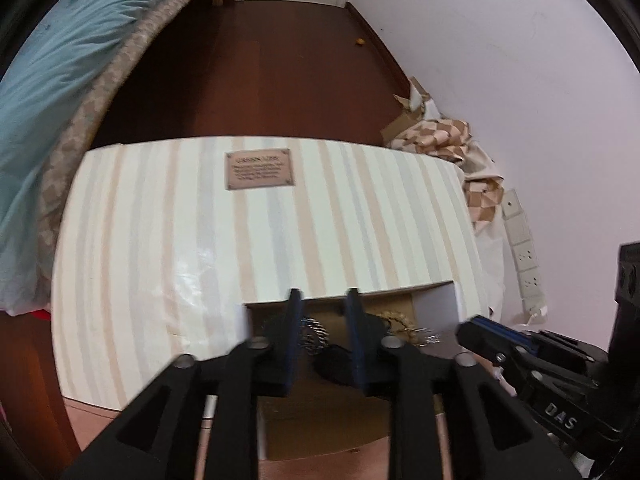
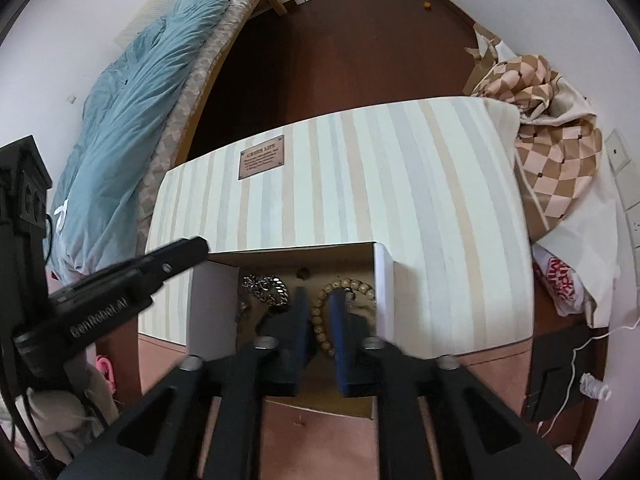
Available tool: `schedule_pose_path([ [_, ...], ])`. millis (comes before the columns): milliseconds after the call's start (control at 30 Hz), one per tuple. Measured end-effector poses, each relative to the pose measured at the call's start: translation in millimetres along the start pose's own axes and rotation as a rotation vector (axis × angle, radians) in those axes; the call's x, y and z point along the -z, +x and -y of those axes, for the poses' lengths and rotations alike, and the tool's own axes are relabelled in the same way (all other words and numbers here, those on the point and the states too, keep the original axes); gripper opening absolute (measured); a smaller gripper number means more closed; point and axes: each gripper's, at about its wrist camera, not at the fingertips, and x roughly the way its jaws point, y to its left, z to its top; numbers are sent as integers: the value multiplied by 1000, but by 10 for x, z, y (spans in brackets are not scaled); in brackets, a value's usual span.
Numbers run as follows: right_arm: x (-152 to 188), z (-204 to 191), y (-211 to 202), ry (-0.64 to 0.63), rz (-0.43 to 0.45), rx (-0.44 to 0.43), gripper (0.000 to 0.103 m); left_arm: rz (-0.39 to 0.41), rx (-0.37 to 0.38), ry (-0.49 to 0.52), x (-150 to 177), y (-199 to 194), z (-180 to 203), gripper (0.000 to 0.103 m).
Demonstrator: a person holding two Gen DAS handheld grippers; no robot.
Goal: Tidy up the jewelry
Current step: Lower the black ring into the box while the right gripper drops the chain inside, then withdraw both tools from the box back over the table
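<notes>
- Your right gripper (image 2: 320, 312) sits over the open drawer (image 2: 212, 296), jaws parted narrowly around a strand of the wooden bead bracelet (image 2: 322, 330); can't tell if they pinch it.
- Your left gripper (image 1: 322, 316) hangs over the same drawer, jaws apart, gripping nothing.
- Silver chain bracelet (image 2: 266, 288) lies left of the beads.
- The drawer sticks out of the striped box (image 2: 360, 184).

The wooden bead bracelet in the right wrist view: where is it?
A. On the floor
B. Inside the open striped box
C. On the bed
B: the wooden bead bracelet lies in the opening of the striped box, beside a silver chain.
</notes>
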Motion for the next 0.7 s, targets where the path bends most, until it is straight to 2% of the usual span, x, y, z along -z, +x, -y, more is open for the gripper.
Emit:
schedule_pose_path([
  [33, 11, -9, -35, -10, 8, 11, 34, 12, -22, -3, 6, -43, -25, 52],
  [67, 25, -23, -69, -18, 14, 16, 40, 32, -34, -8, 21, -97, -56, 63],
  [133, 48, -56, -122, -29, 22, 38, 46, 60, -77, -16, 54, -184, -109, 68],
  [200, 96, -103, -195, -53, 44, 83, 60, 78, -121, -18, 125, -272, -156, 69],
  [233, 112, -120, -216, -62, 48, 106, 65, 84, -142, -18, 162, -299, -172, 76],
  [267, 135, -142, -231, -72, 50, 129, 76, 88, -164, -18, 214, -329, -190, 87],
  [300, 180, -163, -251, -80, 53, 159, 85, 91, -182, -18, 269, -356, -209, 91],
  [400, 322, -208, -274, -107, 58, 233, 93, 103, -226, -22, 445, -422, -240, 94],
  [500, 470, -206, -277, -104, 47, 262, 102, 116, -260, -23, 629, -478, -240, 102],
  [700, 730, -267, -423, -111, 77, 326, 103, 159, -315, -28, 882, -679, -155, 103],
])
